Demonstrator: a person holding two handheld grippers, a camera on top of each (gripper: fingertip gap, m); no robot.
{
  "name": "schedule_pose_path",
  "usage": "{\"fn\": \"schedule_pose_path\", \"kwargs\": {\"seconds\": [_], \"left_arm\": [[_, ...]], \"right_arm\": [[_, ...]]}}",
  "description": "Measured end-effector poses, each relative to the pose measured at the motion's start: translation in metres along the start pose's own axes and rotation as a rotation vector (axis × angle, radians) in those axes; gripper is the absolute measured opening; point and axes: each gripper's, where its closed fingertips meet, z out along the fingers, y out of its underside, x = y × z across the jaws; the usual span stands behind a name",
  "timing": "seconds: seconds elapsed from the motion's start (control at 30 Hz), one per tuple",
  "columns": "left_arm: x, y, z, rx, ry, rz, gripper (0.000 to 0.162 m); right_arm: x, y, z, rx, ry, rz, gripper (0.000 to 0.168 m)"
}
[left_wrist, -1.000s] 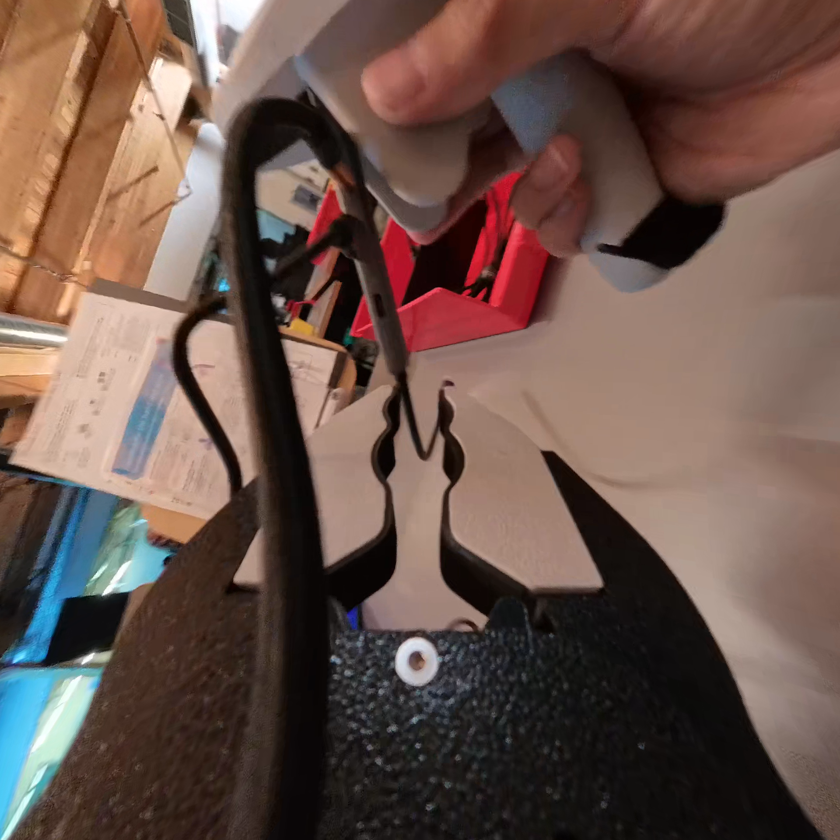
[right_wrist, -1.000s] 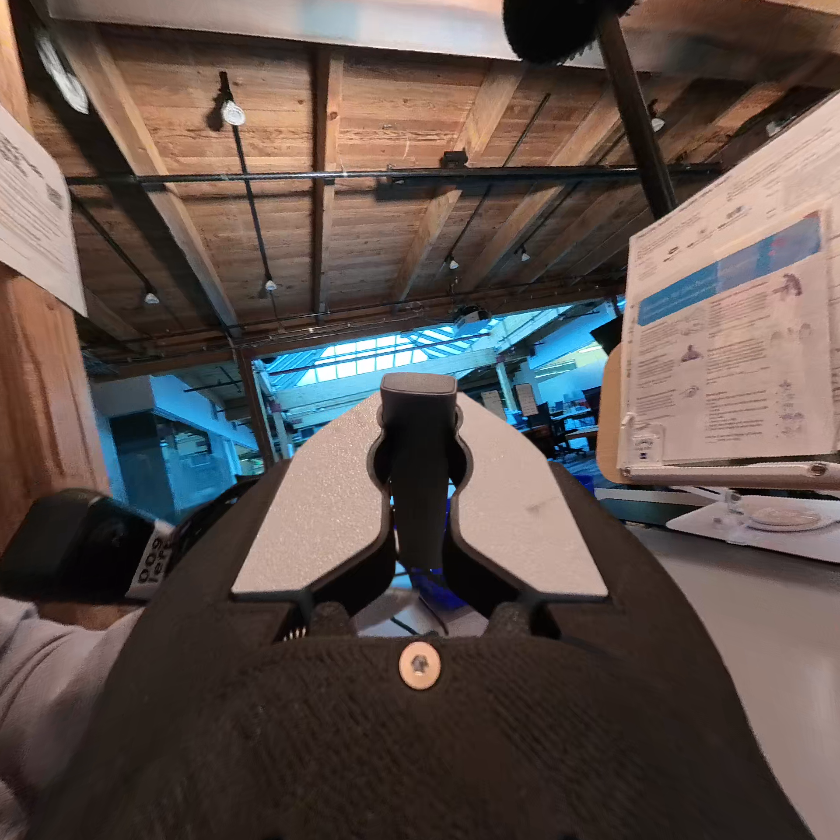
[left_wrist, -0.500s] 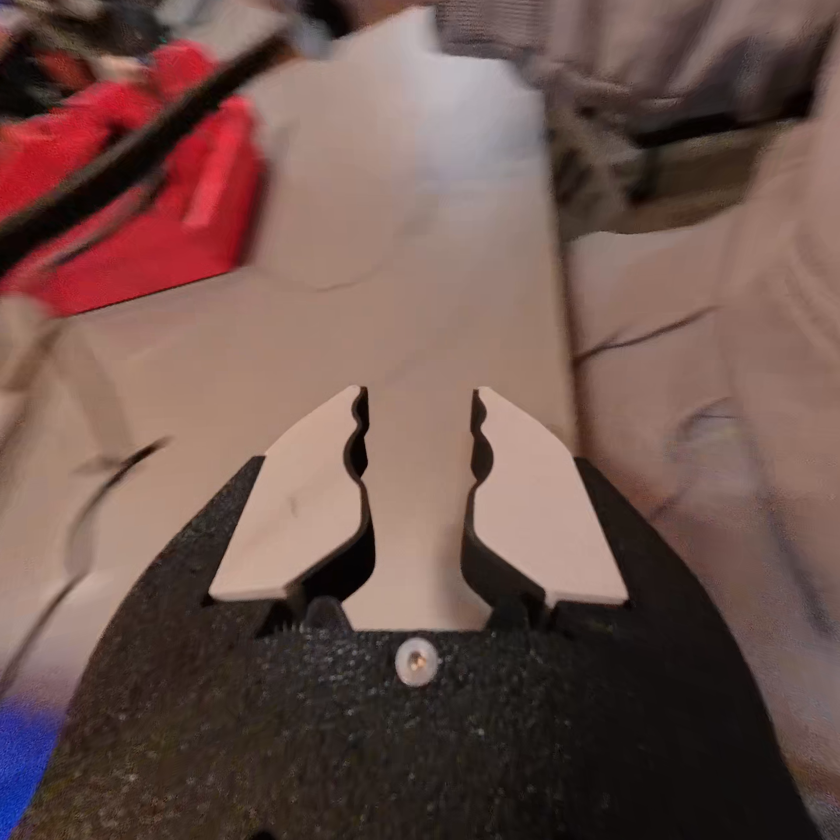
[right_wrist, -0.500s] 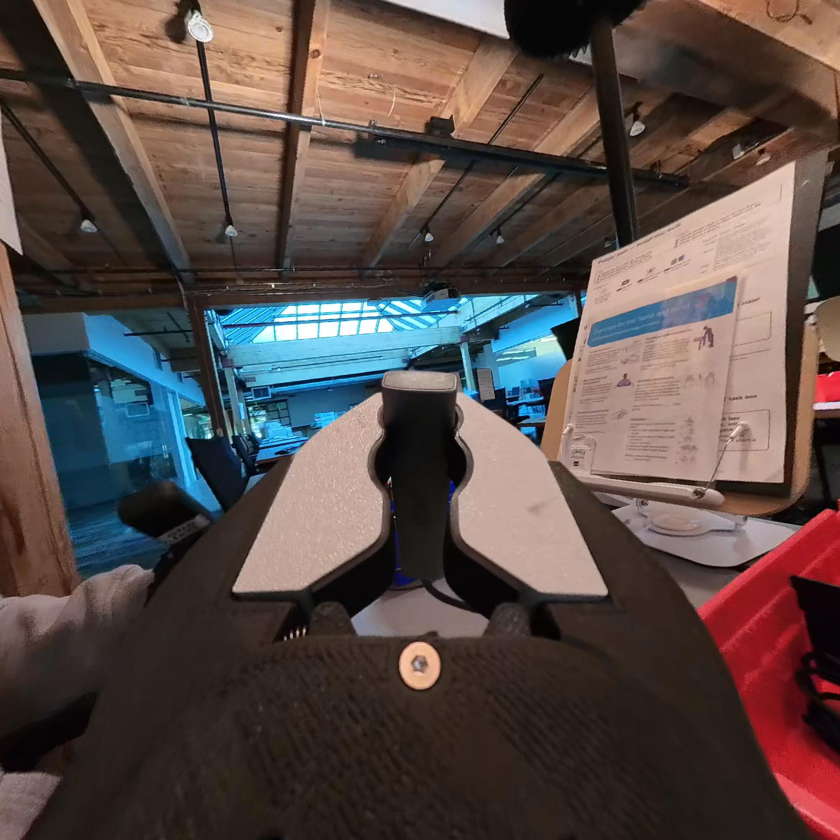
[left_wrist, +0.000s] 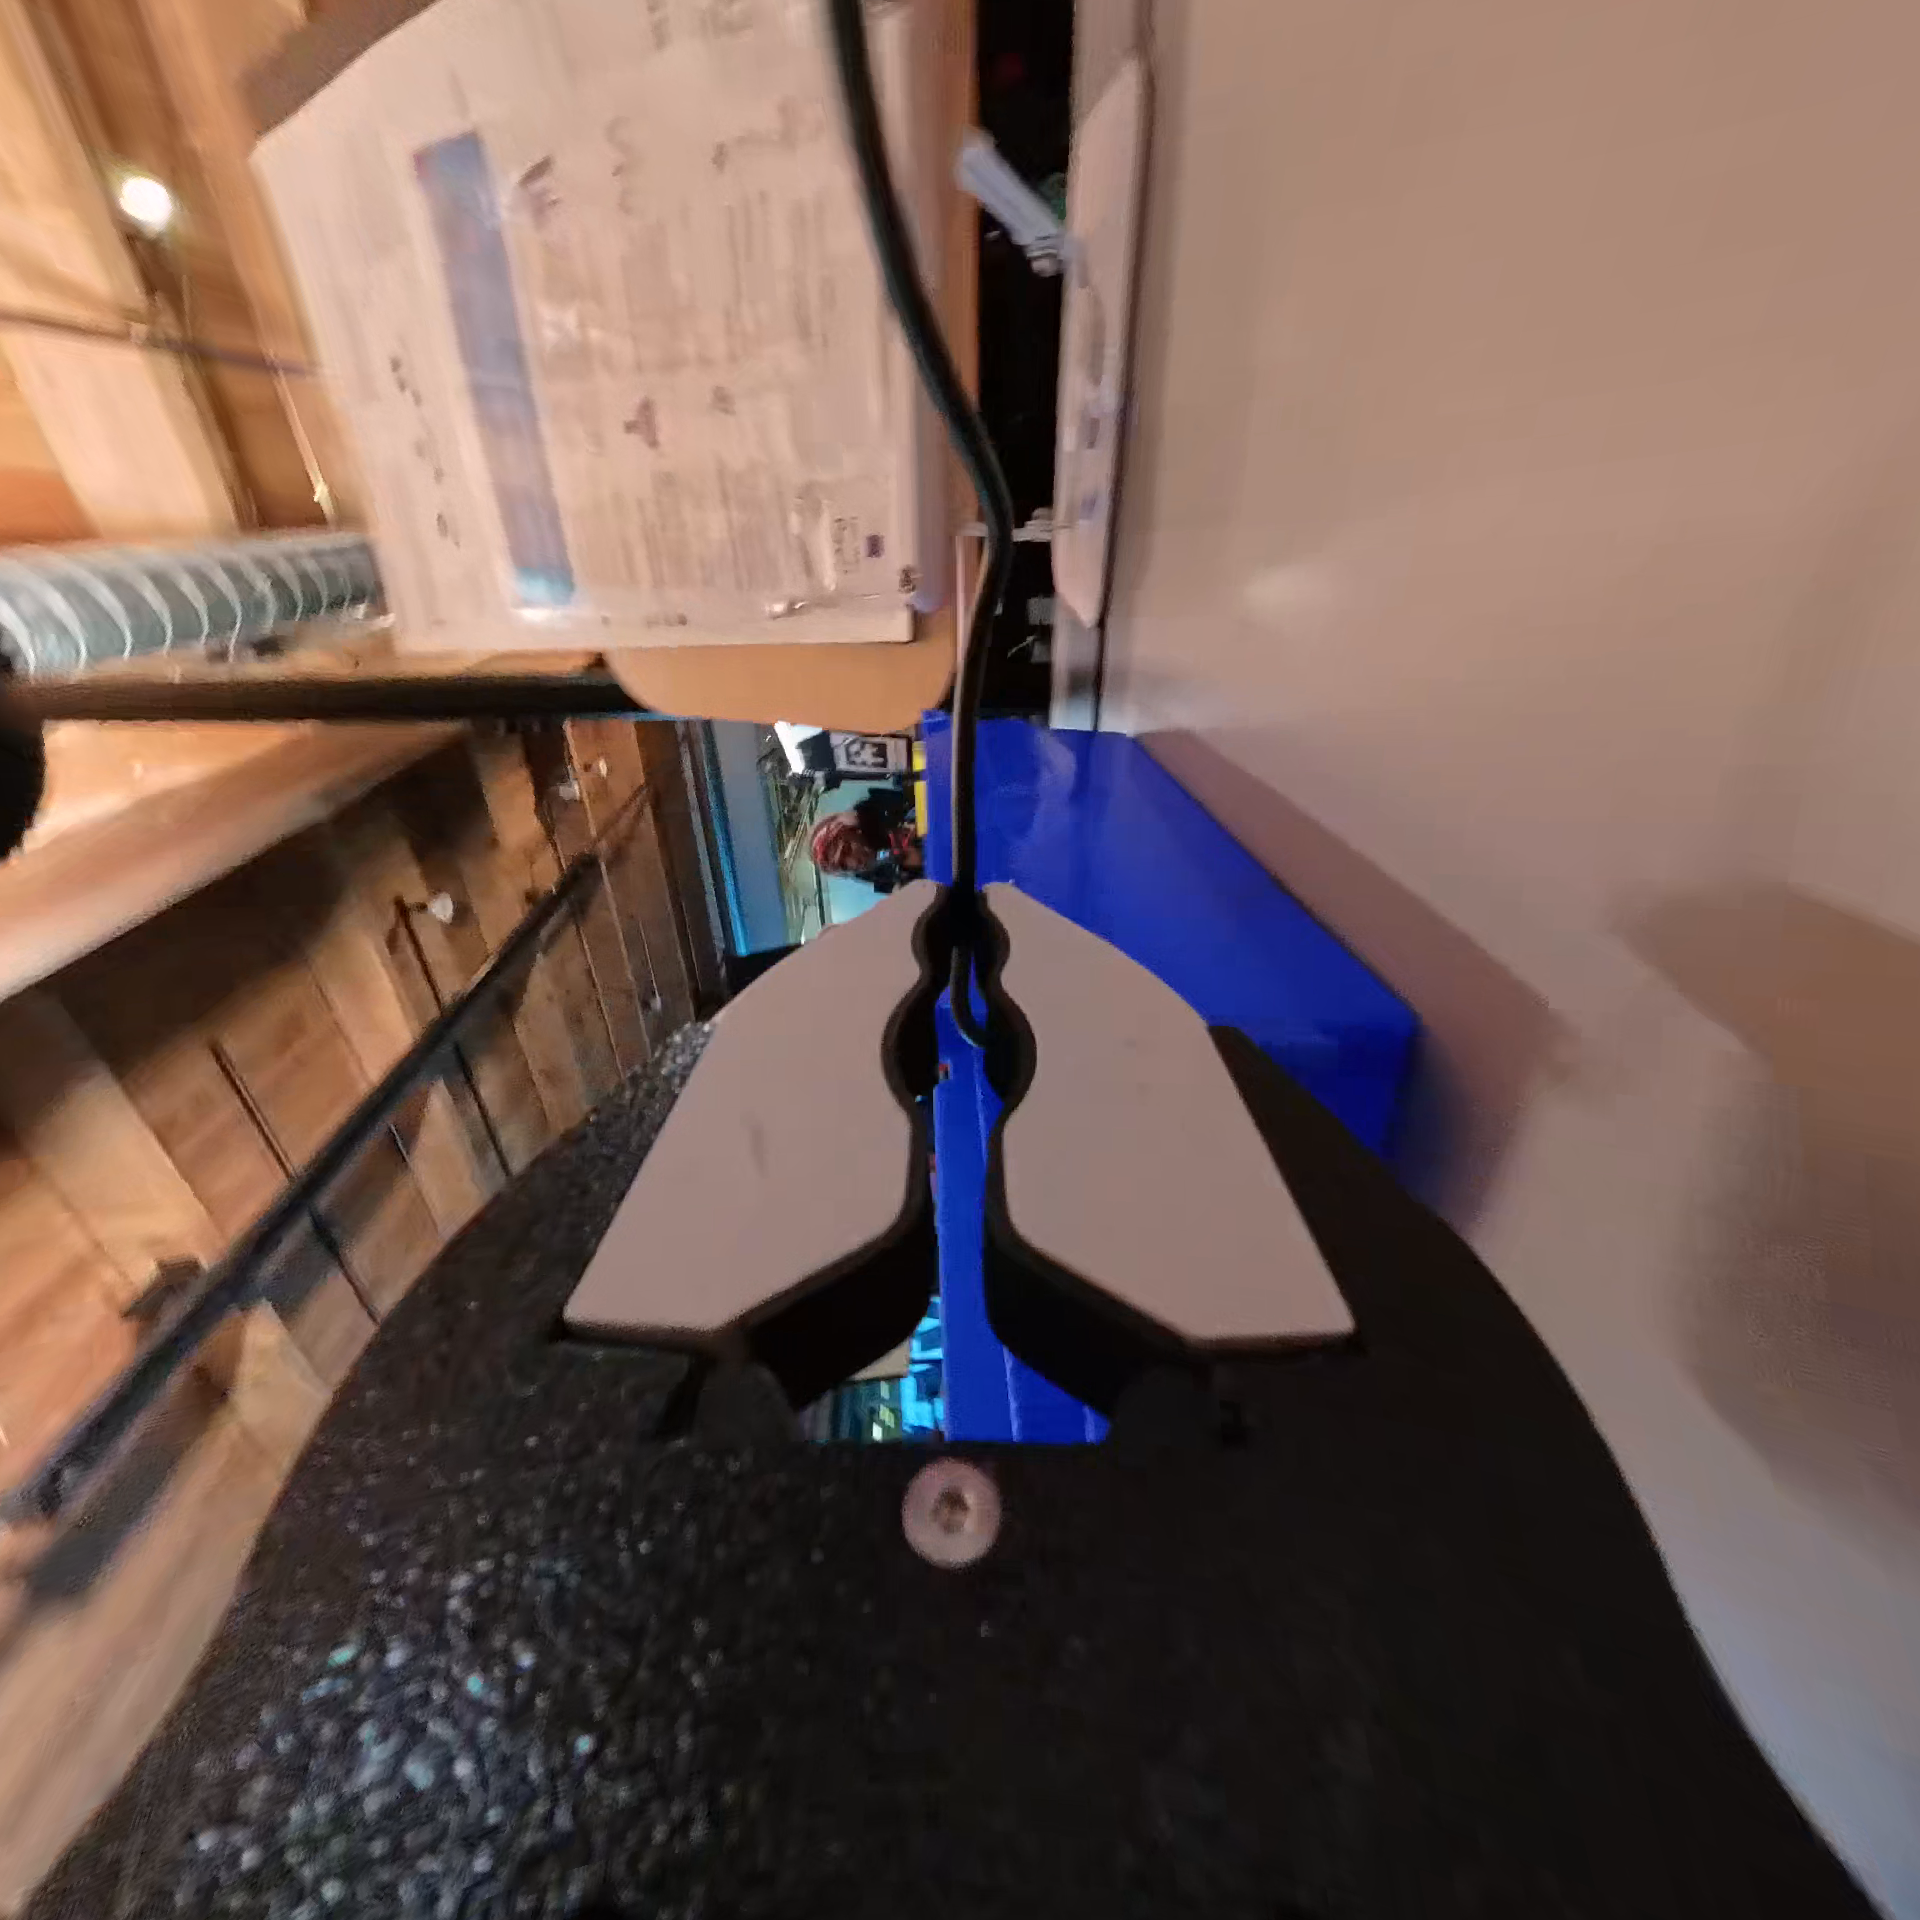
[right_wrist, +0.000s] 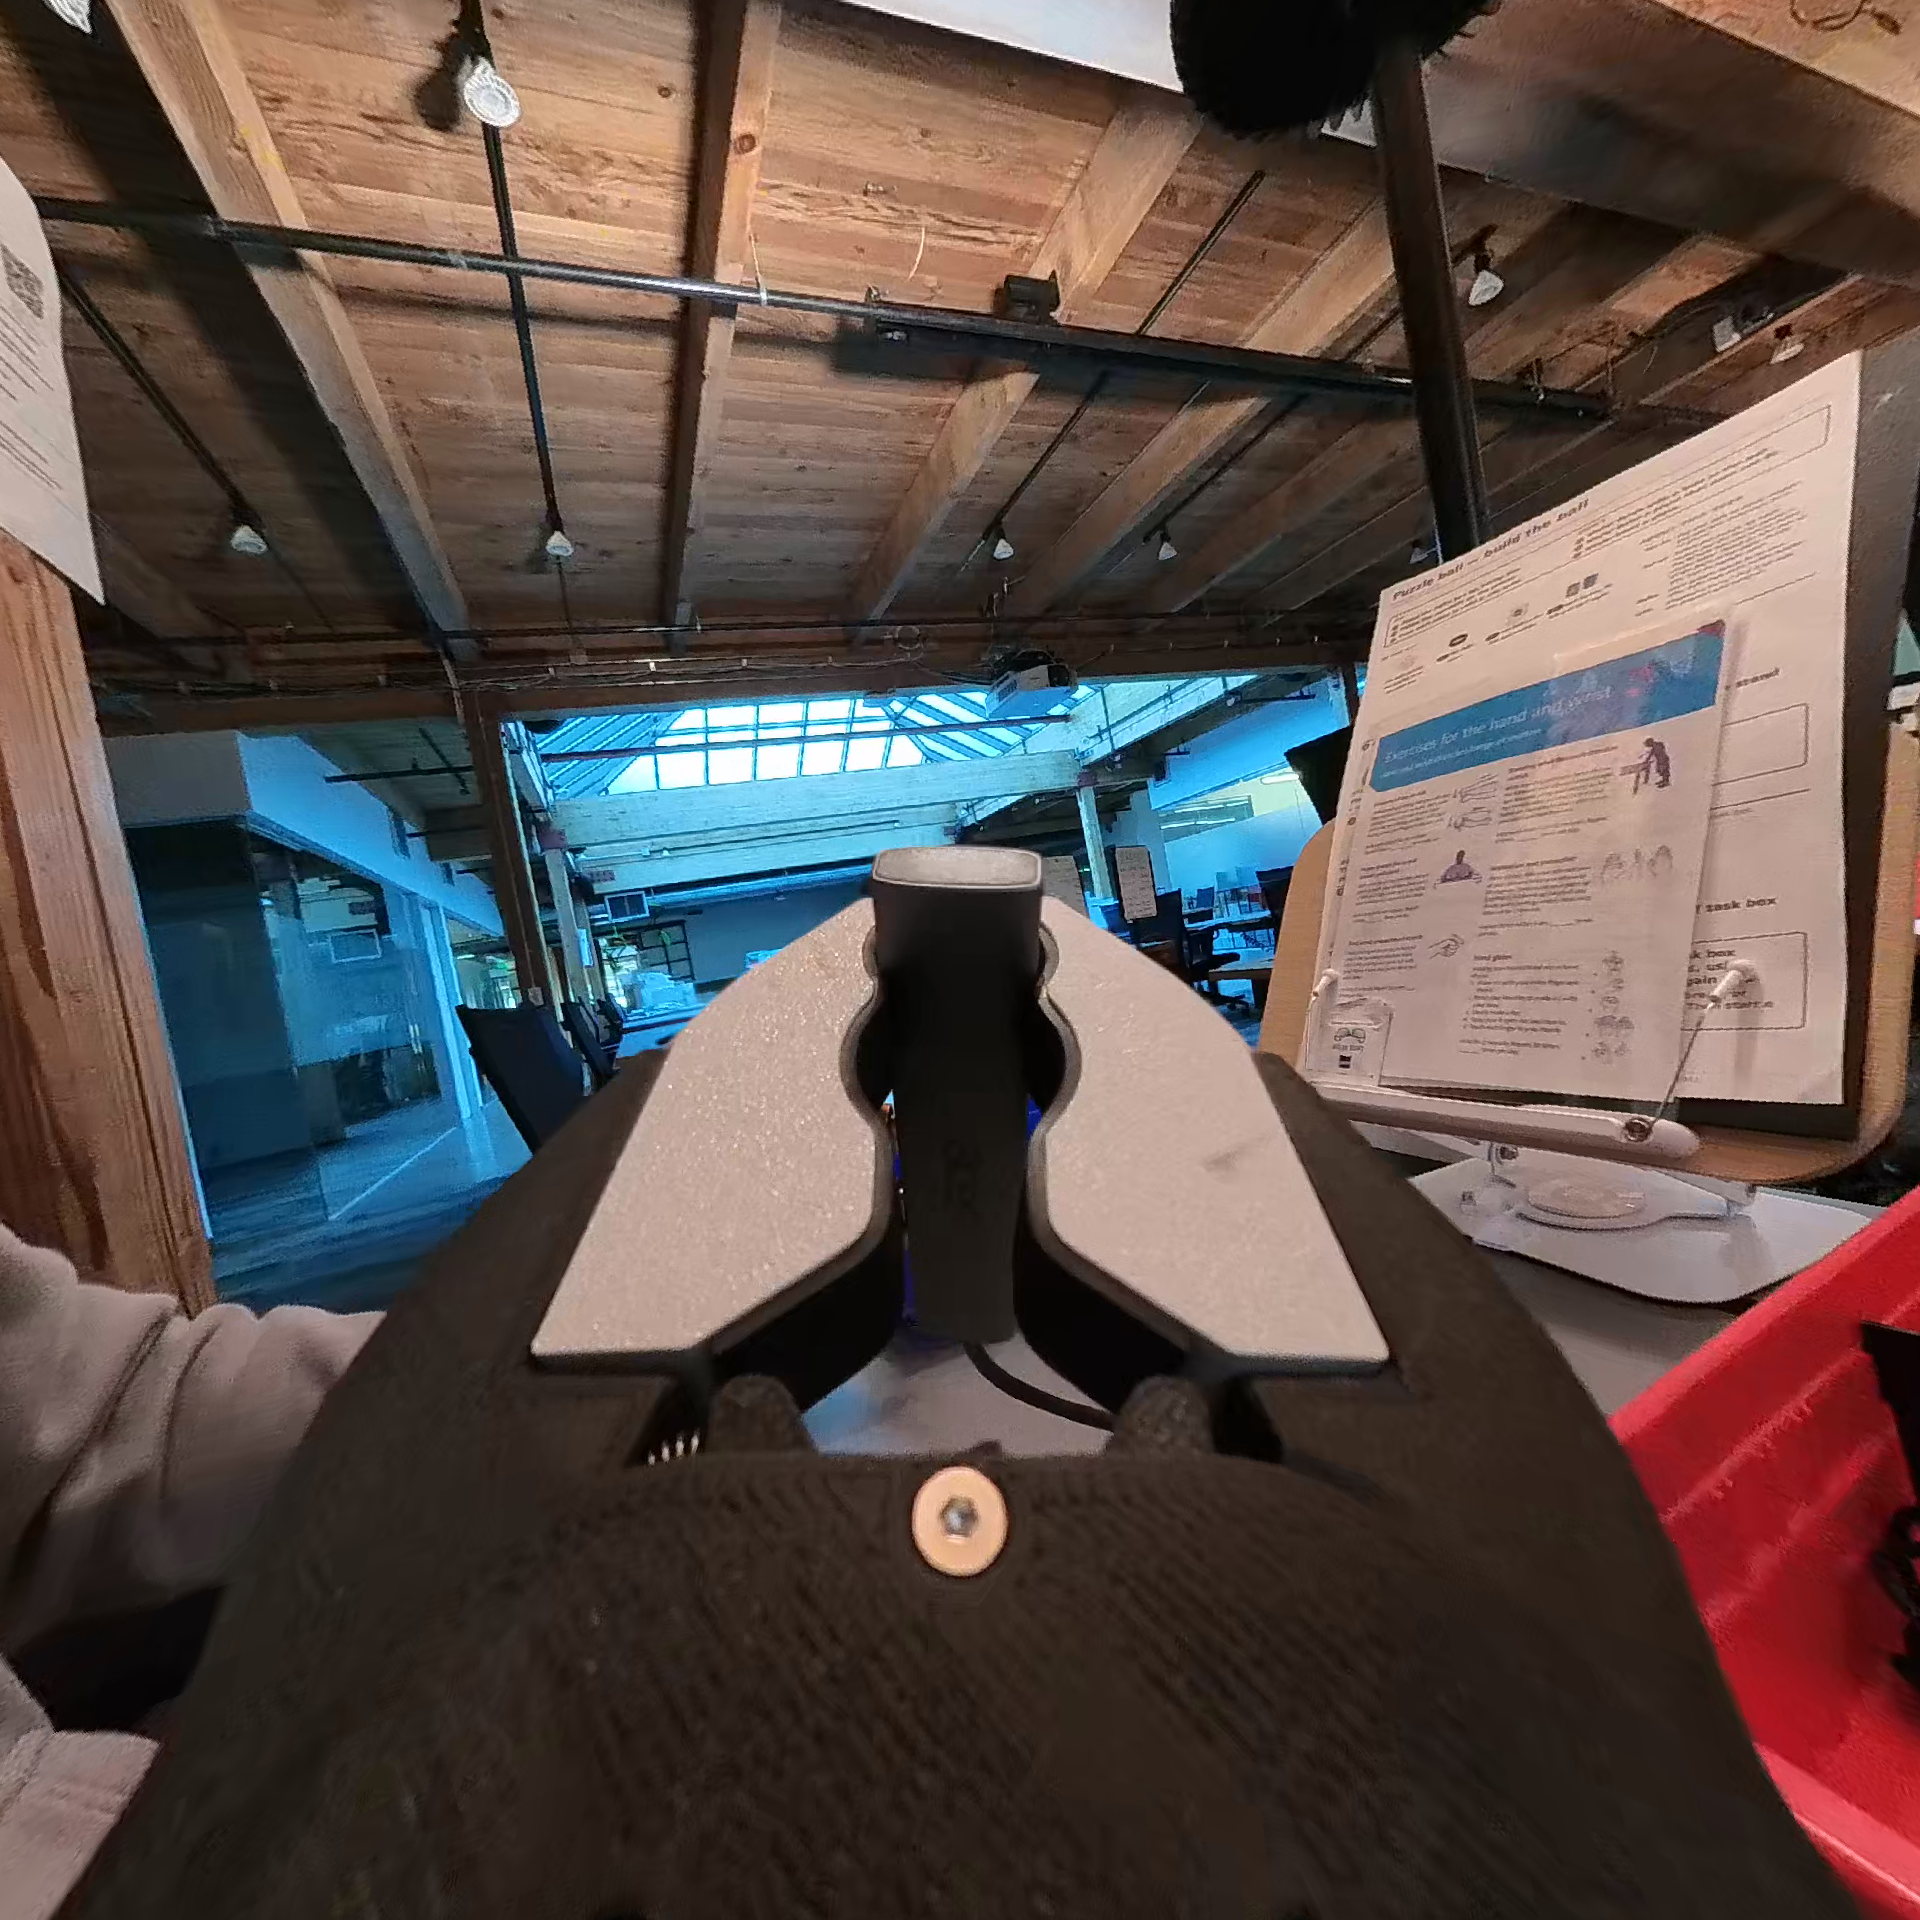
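My left gripper (left_wrist: 961, 902) is shut on a thin black cable (left_wrist: 971, 540), pinched at the fingertips; the cable runs away past the paper stand and out of the top of the left wrist view. That view is rolled on its side, with the white table (left_wrist: 1507, 520) at the right. My right gripper (right_wrist: 956, 914) is shut on a dark grey oblong plug-like body (right_wrist: 956, 1091), held upright between the fingers (right_wrist: 748, 1122); a black cable (right_wrist: 1029, 1392) leaves its lower end toward me. It points up at the wooden ceiling.
A blue bin (left_wrist: 1164, 935) sits on the table just beyond my left fingertips. A stand with printed sheets (right_wrist: 1590, 831) (left_wrist: 623, 343) stands on the table at the right. A red bin (right_wrist: 1787, 1475) is at the lower right. A grey sleeve (right_wrist: 114, 1434) is at the left. Left tips to right tips: about 35 cm.
My left gripper went from pinching the cable, to open over the table, to shut on the cable again, rolled sideways. My right gripper stayed shut on the dark body and turned slightly right.
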Motion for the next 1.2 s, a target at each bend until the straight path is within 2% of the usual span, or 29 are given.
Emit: {"fn": "schedule_pose_path", "kwargs": {"seconds": [0.07,0.17,0.23,0.3,0.33,0.37,0.43,0.5,0.57,0.63,0.7,0.77,0.83,0.9,1.0,1.1,1.2], "left_arm": [[-0.024,0.006,-0.005,-0.036,-0.092,-0.057,0.003],[-0.091,0.015,-0.023,-0.119,-0.354,-0.046,0.003],[-0.132,0.001,-0.038,-0.083,-0.453,-0.108,0.003],[-0.156,-0.028,-0.048,0.028,-0.435,-0.26,0.003],[-0.157,-0.05,-0.046,0.113,-0.349,-0.334,0.003],[-0.146,-0.074,-0.041,0.193,-0.198,-0.388,0.003],[-0.103,-0.105,-0.026,0.21,0.168,-0.458,0.006],[-0.048,-0.127,-0.021,0.22,0.532,-0.453,0.012],[-0.006,-0.147,-0.034,0.322,0.84,-0.462,0.017],[0.015,-0.162,-0.064,0.478,1.122,-0.511,0.027],[0.004,-0.169,-0.08,0.594,1.229,-0.652,0.038],[-0.032,-0.177,-0.084,0.733,1.172,-0.848,0.042],[-0.079,-0.186,-0.075,0.815,0.95,-1.082,0.043],[-0.105,-0.201,-0.081,0.872,0.824,-1.189,0.044],[-0.104,-0.237,-0.1,0.912,0.846,-1.211,0.053],[-0.089,-0.264,-0.102,0.909,0.869,-1.304,0.059],[-0.078,-0.273,-0.095,0.894,0.838,-1.377,0.054]], "right_arm": [[0.005,-0.003,-0.005,0.007,0.023,-0.012,0.022],[0.017,-0.003,-0.01,0.016,0.069,-0.013,0.021],[0.02,0.002,-0.009,0.015,0.079,-0.008,0.022],[0.021,0.005,-0.007,0.022,0.08,-0.01,0.022],[0.019,0.006,-0.005,0.026,0.066,-0.014,0.021],[0.018,0.007,-0.004,0.031,0.056,-0.011,0.022],[0.015,0.004,-0.003,0.057,0.036,0.004,0.021],[0.012,-0.003,-0.006,0.106,-0.002,0.046,0.022],[0.009,-0.011,-0.01,0.158,-0.046,0.115,0.021],[0.008,-0.014,-0.014,0.181,-0.095,0.183,0.022],[0.01,-0.016,-0.018,0.205,-0.114,0.213,0.021],[0.013,-0.016,-0.021,0.226,-0.131,0.254,0.021],[0.013,-0.014,-0.02,0.252,-0.157,0.293,0.021],[0.011,-0.009,-0.018,0.297,-0.189,0.327,0.021],[0.003,0.002,-0.009,0.328,-0.245,0.381,0.021],[-0.006,0.008,-0.004,0.355,-0.29,0.406,0.021],[-0.013,0.014,-0.003,0.344,-0.314,0.378,0.021]]}}
